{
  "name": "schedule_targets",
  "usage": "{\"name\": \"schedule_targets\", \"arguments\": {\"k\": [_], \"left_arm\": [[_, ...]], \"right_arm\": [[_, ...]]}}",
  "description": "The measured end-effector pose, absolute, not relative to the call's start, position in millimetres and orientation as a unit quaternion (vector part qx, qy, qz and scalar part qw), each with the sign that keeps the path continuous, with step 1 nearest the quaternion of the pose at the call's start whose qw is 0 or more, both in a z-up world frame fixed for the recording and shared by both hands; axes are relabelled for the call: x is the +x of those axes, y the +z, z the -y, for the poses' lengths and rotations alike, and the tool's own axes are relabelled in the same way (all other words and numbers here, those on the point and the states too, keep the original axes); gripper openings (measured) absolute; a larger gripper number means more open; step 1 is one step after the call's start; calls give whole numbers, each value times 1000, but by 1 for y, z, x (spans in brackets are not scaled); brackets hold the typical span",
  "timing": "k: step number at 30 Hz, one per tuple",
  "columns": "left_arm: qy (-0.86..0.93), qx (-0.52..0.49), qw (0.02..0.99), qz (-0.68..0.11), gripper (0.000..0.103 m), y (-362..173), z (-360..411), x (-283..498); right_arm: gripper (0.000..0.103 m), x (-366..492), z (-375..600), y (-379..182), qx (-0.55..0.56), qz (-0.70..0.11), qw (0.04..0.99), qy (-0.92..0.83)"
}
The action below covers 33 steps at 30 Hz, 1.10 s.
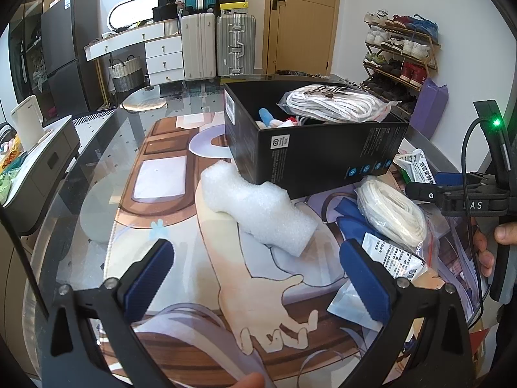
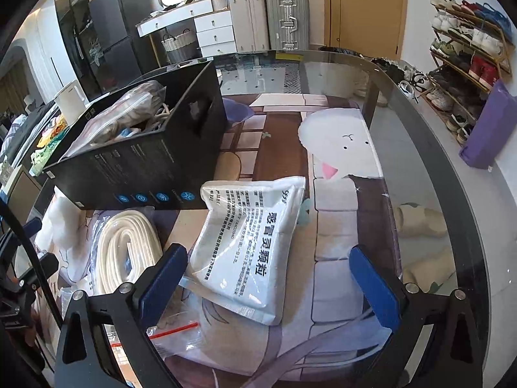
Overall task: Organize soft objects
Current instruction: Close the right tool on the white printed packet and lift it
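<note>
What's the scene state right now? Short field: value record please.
container: black box on the glass table, open top
in box: bagged white cord on top, other small items under it
still out: foam wrap, bagged rope coil, white pouch
left gripper: open, empty, facing the foam wrap
right gripper: open, empty, around the white pouch's near end

A glass-topped table (image 2: 416,148) carries a printed mat (image 1: 168,174), seemingly beneath the glass. On it rest a black box (image 1: 316,155), foam roll (image 1: 258,207), bagged rope (image 2: 126,252) and white pouch (image 2: 245,242).
</note>
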<state>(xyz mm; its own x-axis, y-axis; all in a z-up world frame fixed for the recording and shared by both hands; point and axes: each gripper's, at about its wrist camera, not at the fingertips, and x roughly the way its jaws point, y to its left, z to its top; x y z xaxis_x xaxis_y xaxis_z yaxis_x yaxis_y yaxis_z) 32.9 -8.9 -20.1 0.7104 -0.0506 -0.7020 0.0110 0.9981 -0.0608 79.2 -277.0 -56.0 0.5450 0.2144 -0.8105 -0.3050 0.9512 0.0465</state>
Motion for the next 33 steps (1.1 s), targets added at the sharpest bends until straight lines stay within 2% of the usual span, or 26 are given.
{"name": "schedule_targets", "arguments": {"k": [3,9,16,21,33], "left_arm": [[-16,-27,925,-379,103,-20,9,33],[-17,-31,924,-381,103,-20,7,32],[-17,-31,924,-381,103,-20,7,32],[-17,-31,924,-381,103,-20,6,32],[-18,-33,924,-381,103,-20,5,32]], "right_arm": [[100,78,276,-56,-51,-450,879,149],[83,74,273,-53,-56,-443,880,159],[55,73,277,-50,-52,-436,883,165],[51,71,279,-49,-53,-434,881,179],[51,61,284,-46,-62,-446,864,222]]}}
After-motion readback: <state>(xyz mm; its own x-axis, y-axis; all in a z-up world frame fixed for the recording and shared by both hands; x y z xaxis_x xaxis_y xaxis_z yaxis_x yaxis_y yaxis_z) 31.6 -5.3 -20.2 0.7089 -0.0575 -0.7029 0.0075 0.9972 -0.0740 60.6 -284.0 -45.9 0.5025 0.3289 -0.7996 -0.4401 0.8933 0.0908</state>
